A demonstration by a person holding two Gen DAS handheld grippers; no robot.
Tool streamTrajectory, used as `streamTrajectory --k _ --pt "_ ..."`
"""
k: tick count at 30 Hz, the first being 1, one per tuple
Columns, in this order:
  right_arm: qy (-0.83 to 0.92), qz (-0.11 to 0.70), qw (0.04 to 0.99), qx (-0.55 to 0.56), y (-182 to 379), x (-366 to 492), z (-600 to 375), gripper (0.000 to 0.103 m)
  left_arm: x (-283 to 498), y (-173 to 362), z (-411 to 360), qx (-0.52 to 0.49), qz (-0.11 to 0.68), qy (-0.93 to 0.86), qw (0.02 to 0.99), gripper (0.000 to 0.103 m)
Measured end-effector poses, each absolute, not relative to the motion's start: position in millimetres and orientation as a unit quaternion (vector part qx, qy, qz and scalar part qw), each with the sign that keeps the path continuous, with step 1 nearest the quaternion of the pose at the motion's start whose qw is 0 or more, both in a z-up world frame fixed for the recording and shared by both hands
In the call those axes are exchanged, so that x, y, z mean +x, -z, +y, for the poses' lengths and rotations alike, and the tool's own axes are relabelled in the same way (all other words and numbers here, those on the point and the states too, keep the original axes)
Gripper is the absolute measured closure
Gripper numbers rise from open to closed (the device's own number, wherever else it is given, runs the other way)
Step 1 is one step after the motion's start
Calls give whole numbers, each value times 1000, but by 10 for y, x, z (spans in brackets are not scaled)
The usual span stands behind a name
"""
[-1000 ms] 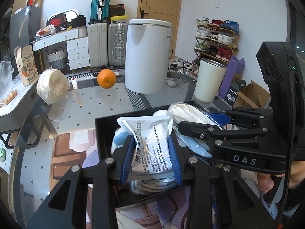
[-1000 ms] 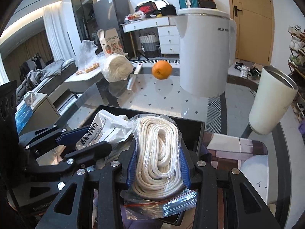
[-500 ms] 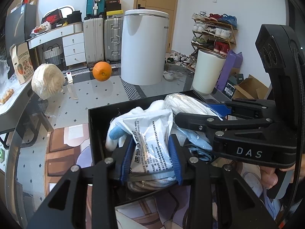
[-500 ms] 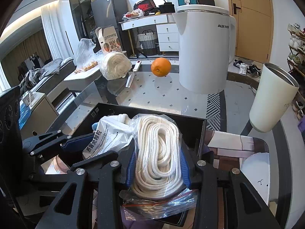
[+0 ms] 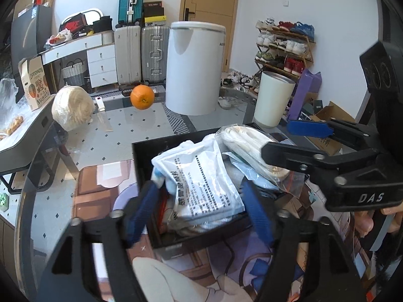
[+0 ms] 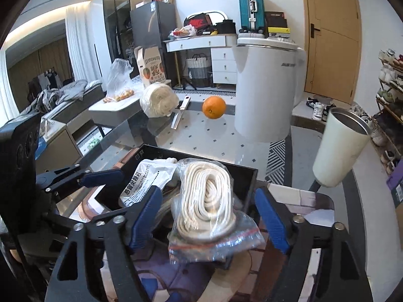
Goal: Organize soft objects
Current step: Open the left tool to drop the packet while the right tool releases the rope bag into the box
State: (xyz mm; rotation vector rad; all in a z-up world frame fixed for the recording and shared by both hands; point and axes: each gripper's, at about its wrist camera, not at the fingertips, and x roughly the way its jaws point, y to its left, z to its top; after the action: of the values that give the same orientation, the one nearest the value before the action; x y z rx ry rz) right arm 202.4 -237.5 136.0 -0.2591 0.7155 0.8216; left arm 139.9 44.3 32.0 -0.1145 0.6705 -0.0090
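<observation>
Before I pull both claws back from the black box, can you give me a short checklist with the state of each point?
1. Left claw open, pads off the white printed pouch: ok; its jaws have just been opening.
2. Right claw open, pads clear of the bagged white rope: ok; just been opening too.
3. Pouch resting inside the black box: ok.
4. Rope bag fully inside the box: not ok, its plastic end hangs over the near rim.
5. The two claws clear of each other: cannot tell, they are close.
6. Orange and white appliance away from the claws: ok.
</observation>
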Motion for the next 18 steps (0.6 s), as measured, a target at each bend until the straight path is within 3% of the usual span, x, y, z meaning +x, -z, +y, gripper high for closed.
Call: streamTrajectory --k 7,18 --pt "-392 313 857 -117 -1411 1774 -2554 1 1147 -376 428 -36 300 -25 953 0" --pt "-386 263 879 -97 -1330 1380 -2823 1 814 -301 458 -33 249 -66 966 0"
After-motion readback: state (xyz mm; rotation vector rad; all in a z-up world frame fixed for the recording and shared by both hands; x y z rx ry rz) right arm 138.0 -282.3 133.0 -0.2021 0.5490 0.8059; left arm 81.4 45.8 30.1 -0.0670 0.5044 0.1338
